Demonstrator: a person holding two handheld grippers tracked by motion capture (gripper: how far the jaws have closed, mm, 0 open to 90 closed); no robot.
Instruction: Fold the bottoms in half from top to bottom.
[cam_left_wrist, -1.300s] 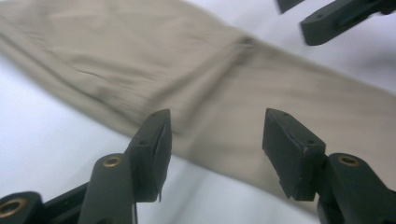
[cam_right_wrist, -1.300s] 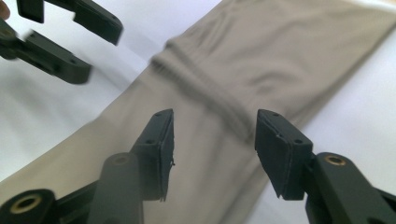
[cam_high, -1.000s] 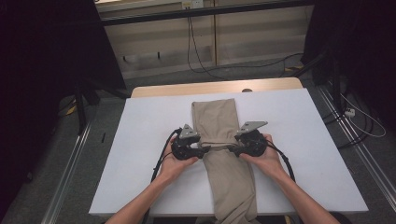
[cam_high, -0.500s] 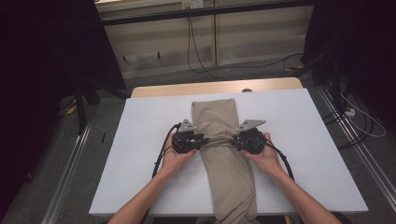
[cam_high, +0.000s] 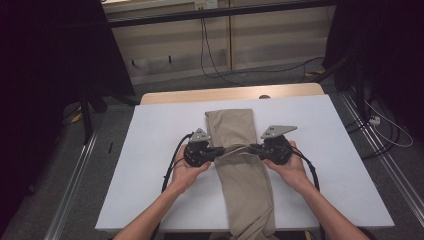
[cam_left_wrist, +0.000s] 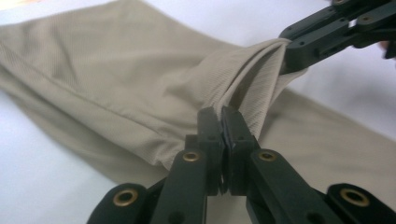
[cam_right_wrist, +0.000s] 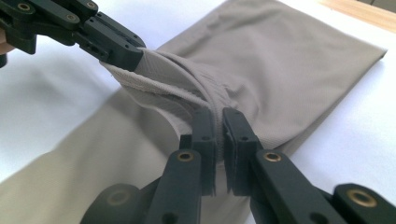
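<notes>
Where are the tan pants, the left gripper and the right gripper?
tan pants (cam_high: 232, 125): high view, flat far end on the table.
left gripper (cam_left_wrist: 223, 122): left gripper view, jaw tips shut on a fold.
right gripper (cam_right_wrist: 218, 122): right gripper view, jaw tips pinching cloth.

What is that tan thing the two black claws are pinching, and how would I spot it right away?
Find the white table; down its middle, from the far edge to the near one, lies a long folded piece of khaki cloth. The left gripper and right gripper pinch its opposite side edges halfway along. It is the one soft, tan thing there.
</notes>
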